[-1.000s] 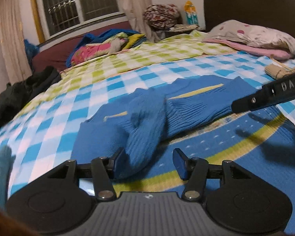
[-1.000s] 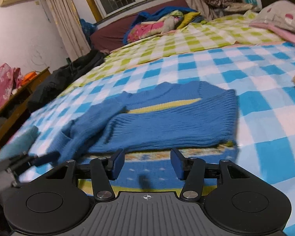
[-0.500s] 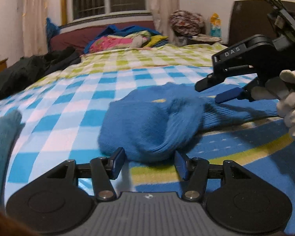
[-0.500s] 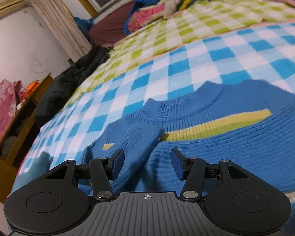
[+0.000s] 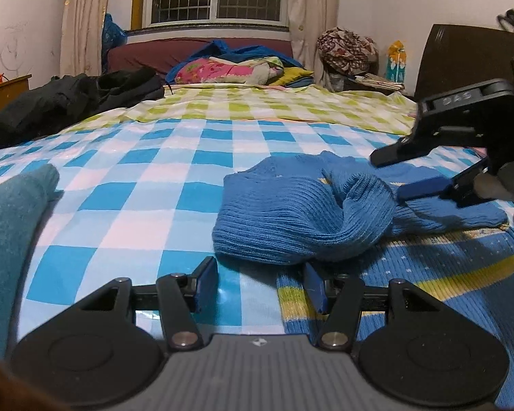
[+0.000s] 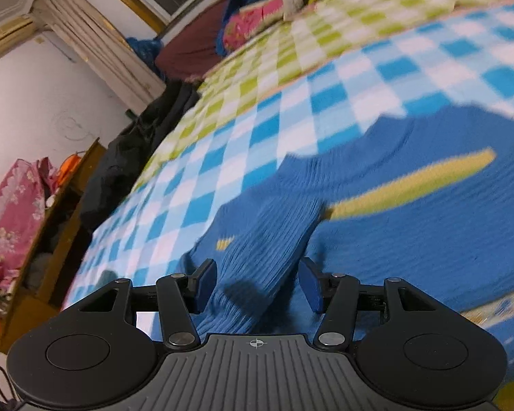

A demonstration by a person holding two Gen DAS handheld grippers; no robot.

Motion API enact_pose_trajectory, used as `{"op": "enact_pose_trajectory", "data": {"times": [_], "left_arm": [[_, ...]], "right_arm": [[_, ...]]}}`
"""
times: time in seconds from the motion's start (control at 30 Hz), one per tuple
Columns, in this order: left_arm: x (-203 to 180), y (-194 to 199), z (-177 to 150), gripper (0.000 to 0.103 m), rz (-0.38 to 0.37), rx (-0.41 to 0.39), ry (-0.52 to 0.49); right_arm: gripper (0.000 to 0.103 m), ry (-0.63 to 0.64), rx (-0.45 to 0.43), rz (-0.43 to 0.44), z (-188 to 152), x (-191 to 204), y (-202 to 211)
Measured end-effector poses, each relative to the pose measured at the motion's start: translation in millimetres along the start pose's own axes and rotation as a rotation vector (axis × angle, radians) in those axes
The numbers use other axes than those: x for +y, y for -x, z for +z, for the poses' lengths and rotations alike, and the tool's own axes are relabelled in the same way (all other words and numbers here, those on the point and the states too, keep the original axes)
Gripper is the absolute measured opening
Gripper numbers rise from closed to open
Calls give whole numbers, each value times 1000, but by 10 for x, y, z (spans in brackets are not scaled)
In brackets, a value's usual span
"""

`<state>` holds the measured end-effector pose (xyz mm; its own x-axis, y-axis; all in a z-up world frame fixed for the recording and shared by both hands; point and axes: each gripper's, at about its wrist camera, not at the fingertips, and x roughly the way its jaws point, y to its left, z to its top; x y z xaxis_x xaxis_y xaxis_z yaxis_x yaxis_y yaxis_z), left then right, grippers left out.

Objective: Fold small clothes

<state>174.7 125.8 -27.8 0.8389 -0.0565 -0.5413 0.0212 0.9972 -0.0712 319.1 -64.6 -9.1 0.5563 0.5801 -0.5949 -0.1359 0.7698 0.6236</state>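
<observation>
A blue knit sweater (image 5: 291, 219) with a yellow stripe (image 6: 411, 181) lies on the blue-checked bed sheet (image 5: 137, 205). One sleeve (image 5: 363, 198) is folded over its body into a bunch. My left gripper (image 5: 260, 284) is open just short of that bunch, with only sheet between its fingers. Over the sweater's right part hangs my right gripper (image 5: 411, 171), tilted. In the right wrist view the ribbed sleeve (image 6: 267, 246) runs between the right gripper's (image 6: 257, 282) jaws, which are opening; the pads stand clear of the knit.
A teal cloth (image 5: 10, 226) lies at the near left. A blue mat with yellow bands (image 5: 445, 291) lies under the sweater's near edge. Black clothes (image 5: 68, 102) and colourful bedding (image 5: 229, 68) sit at the far end. A wooden cabinet (image 6: 51, 250) stands beside the bed.
The sleeve that sat between my left fingers now lies bunched on the sweater, beyond the fingertips. My right gripper has moved in over the sweater, and both views have rolled.
</observation>
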Motion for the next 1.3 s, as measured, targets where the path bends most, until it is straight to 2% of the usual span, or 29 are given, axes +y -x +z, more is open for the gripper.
{"op": "enact_pose_trajectory", "data": {"times": [0.1, 0.2, 0.4, 0.53, 0.73, 0.8, 0.9, 0.93, 0.97, 1.13, 1.3], "left_arm": [[19, -9, 1, 60, -9, 4, 5], [12, -12, -2, 60, -12, 6, 2], [1, -11, -15, 61, -14, 6, -1], [3, -21, -27, 61, -16, 6, -1], [-7, -22, -42, 63, -16, 5, -7], [-7, -22, -46, 64, -19, 5, -8], [-9, -19, -46, 64, -21, 5, -10], [-10, -18, -45, 64, -21, 5, -10], [-10, -18, -46, 64, -21, 5, -9], [-35, -7, -38, 66, -18, -1, -14], [-106, 47, -11, 70, -7, -21, -30]], "right_arm": [[53, -54, 34, -5, -19, -69, -126], [53, -119, 25, 27, -7, -149, -187], [52, -250, -44, 187, 42, -238, -183], [52, -245, -93, 270, 33, -209, -98], [50, -208, -78, 205, 85, -169, -224], [44, -192, -83, 136, 111, -173, -282], [23, -214, -78, 88, 169, -228, -388], [14, -227, -74, 85, 177, -245, -412], [11, -240, -72, 84, 197, -244, -418], [9, -206, -129, 139, 260, -131, -200], [9, -190, -226, 198, 419, -105, 239]]}}
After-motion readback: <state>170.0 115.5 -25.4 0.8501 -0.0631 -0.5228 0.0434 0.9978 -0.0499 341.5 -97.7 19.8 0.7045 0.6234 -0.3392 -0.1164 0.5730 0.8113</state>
